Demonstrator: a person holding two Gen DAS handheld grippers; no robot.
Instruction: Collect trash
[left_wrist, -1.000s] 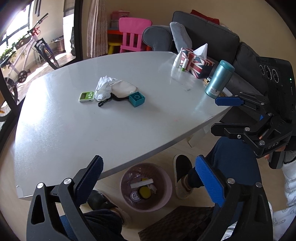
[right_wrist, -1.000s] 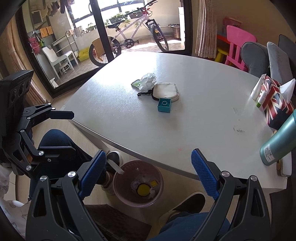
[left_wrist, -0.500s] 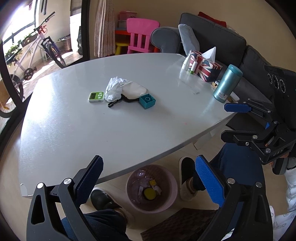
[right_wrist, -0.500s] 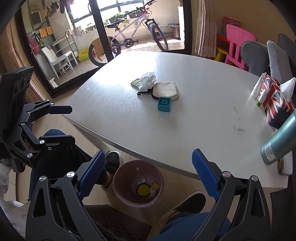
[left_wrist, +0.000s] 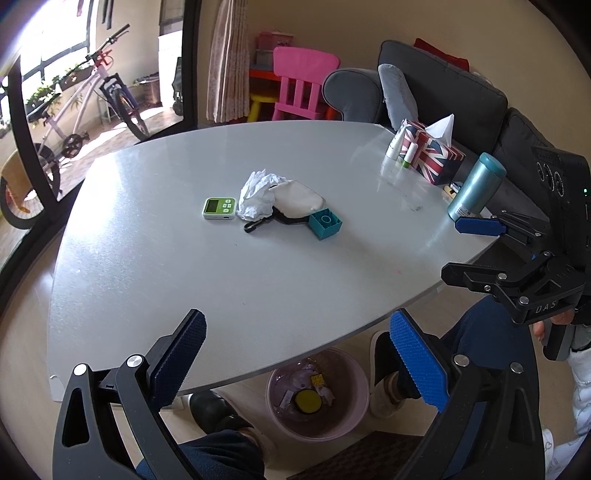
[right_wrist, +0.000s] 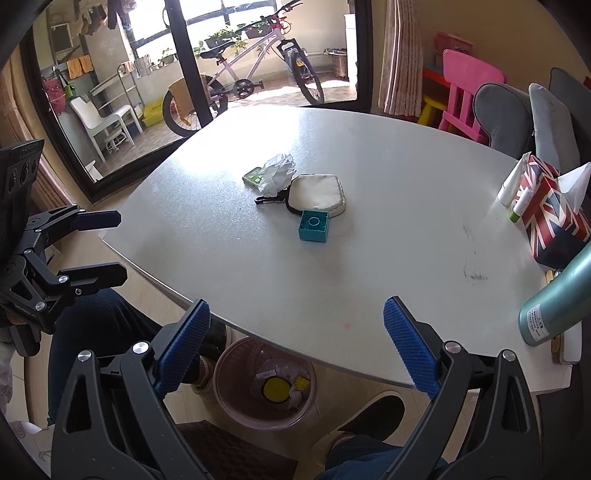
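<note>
A crumpled white tissue (left_wrist: 258, 195) (right_wrist: 277, 173) lies mid-table on the grey table (left_wrist: 184, 277) (right_wrist: 369, 277). Under the near table edge stands a pink waste bin (left_wrist: 332, 430) (right_wrist: 236, 402) holding a yellow round lid and small scraps. My left gripper (left_wrist: 301, 358) (right_wrist: 110, 247) is open and empty, hovering above the near table edge over the bin. My right gripper (right_wrist: 297, 347) (left_wrist: 467, 251) is likewise open and empty, off the table's near edge to the right of the left one.
Beside the tissue lie a green timer (left_wrist: 219, 208), a white pouch (left_wrist: 299, 201) and a teal block (left_wrist: 325, 223). A flag-patterned tissue box (left_wrist: 436, 158) and a teal bottle (left_wrist: 474, 188) stand at the right. The person's legs and shoes flank the bin.
Both grippers have risen and shifted forward toward the table, so the bin now sits lower in both views. Both have stayed open and empty.
</note>
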